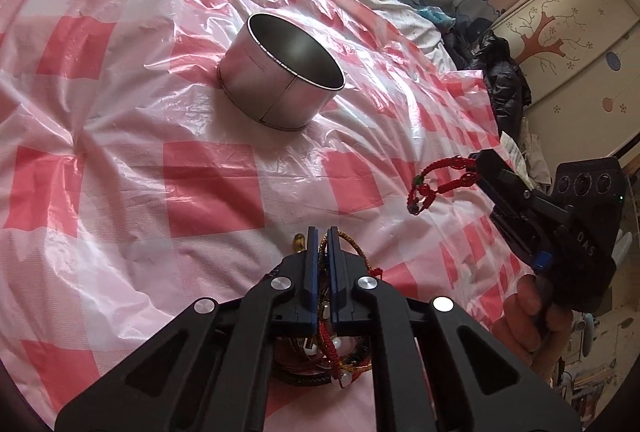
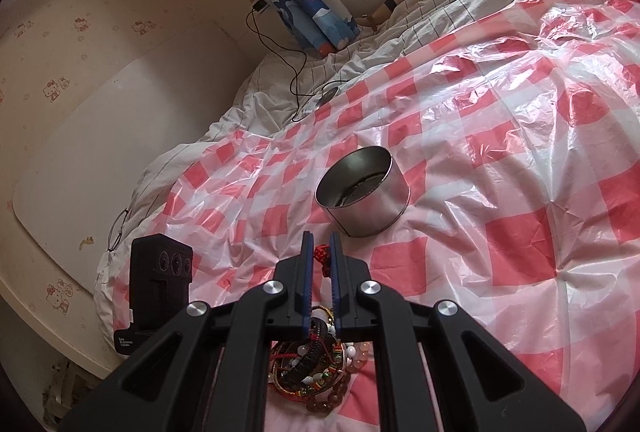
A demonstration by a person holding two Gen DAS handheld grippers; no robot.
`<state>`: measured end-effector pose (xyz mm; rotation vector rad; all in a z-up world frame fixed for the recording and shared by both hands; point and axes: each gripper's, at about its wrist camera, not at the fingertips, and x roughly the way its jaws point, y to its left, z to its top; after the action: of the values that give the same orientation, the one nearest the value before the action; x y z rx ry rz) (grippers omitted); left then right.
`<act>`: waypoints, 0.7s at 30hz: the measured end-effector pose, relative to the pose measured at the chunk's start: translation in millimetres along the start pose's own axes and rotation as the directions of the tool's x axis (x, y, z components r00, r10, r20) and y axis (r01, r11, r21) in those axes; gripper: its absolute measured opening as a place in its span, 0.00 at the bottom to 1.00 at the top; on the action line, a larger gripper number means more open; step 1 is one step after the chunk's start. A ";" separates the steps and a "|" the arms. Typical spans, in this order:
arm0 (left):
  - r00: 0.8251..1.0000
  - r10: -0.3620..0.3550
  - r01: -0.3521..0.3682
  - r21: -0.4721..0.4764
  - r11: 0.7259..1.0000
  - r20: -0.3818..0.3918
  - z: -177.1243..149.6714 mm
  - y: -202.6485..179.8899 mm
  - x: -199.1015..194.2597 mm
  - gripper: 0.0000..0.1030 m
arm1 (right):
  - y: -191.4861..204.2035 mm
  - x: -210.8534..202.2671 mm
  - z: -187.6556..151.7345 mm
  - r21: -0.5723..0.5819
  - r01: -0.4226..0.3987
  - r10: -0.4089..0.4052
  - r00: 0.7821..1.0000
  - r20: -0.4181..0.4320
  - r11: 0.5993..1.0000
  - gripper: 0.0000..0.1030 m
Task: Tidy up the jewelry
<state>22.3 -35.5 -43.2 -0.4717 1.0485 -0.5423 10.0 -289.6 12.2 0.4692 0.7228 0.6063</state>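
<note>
The right tool [image 1: 478, 167] was pinching a red braided bracelet [image 1: 436, 183], the loop dangling free off its tip and clear of the bed. From its own camera the right tool [image 2: 319, 252] showed its two blades drawn close with the red cord [image 2: 322, 256] trapped between them. The left tool [image 1: 323, 244] was also pressed nearly together, and it looked to be nipping a gold-and-red corded bracelet [image 1: 352, 244] out of the pile of bracelets [image 1: 332, 360] lying right beneath it, near the closest edge of the bed; whether that strand was truly gripped or just threaded past the blades, I could not tell for sure.

Out beyond both tools sat the round metal tin [image 1: 280, 71], upright and open-mouthed, toward the middle of the bed on the pink checked plastic sheet [image 1: 120, 191]. In the right view the tin [image 2: 364, 187] already held something dark at its bottom. It lay straight ahead of the right tool, just past the blade tips, so the right hand seemed the nearer one. The coming move likely called for carrying the red loop forward over that open rim before letting go.
</note>
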 end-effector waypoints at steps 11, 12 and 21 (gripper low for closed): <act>0.993 -0.103 0.105 -0.020 0.994 0.051 3.1 4.4 -30.7 0.03 | 0.3 1.6 -1.1 0.004 0.003 -0.003 1.000 0.001 1.000 0.09; 0.998 -0.012 0.011 0.014 1.000 0.055 1.6 2.4 -31.1 0.03 | 0.1 1.9 -0.9 0.002 0.004 -0.004 1.000 -0.001 1.000 0.09; 0.984 -0.164 0.169 -0.077 0.983 0.072 4.7 21.8 -37.7 0.02 | 1.7 3.9 -2.1 -0.006 0.009 -0.009 1.000 -0.006 1.000 0.09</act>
<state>16.0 5.4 -28.8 -0.6507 0.9766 -0.6289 10.2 -285.4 10.0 0.4586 0.7286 0.6017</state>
